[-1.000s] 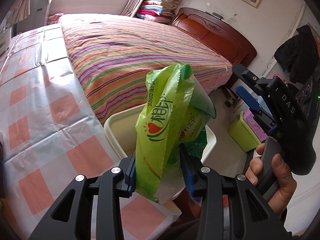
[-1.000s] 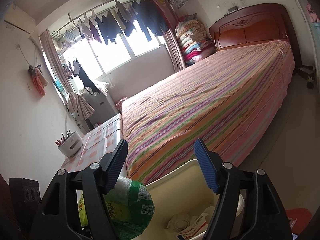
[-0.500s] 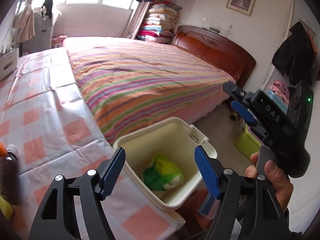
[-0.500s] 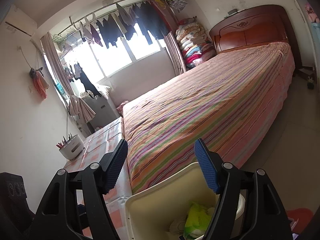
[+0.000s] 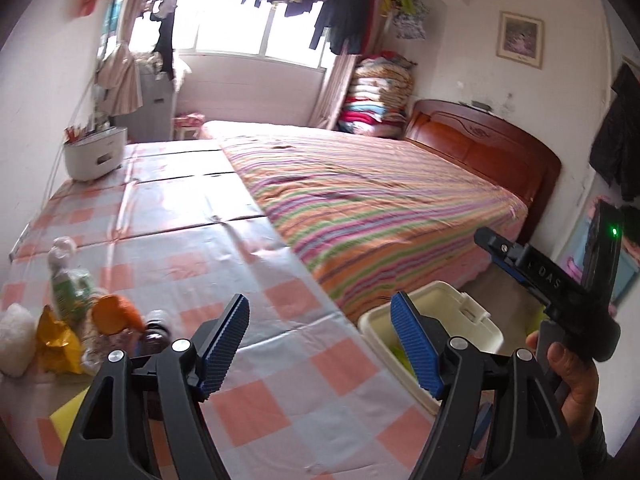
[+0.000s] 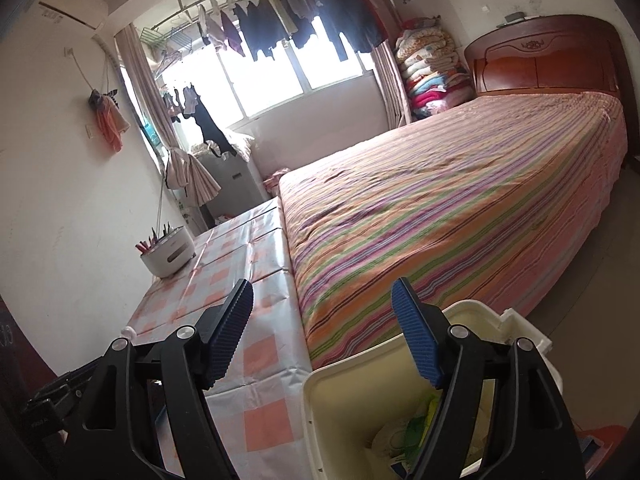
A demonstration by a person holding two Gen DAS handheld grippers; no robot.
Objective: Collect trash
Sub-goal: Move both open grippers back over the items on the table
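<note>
My left gripper (image 5: 320, 326) is open and empty above the checked table (image 5: 180, 248), left of the cream trash bin (image 5: 472, 320). The green bag (image 5: 402, 356) lies inside the bin and also shows in the right wrist view (image 6: 416, 428). Trash sits at the table's left: a gold wrapper (image 5: 56, 344), an orange piece (image 5: 114, 314), a clear plastic bottle (image 5: 68, 280), a dark jar (image 5: 156, 330) and a white wad (image 5: 14, 338). My right gripper (image 6: 322, 324) is open and empty over the bin's rim (image 6: 360, 368); it shows in the left wrist view (image 5: 536, 272), held beside the bin.
A striped bed (image 5: 380, 200) runs along the table's right side, with a wooden headboard (image 5: 480, 144). A white holder with pens (image 5: 94, 154) stands at the table's far left corner. A yellow sheet (image 5: 70, 416) lies at the near left edge.
My left gripper opened and dropped the green bag into the bin, then swung left over the table. My right gripper stayed open by the bin.
</note>
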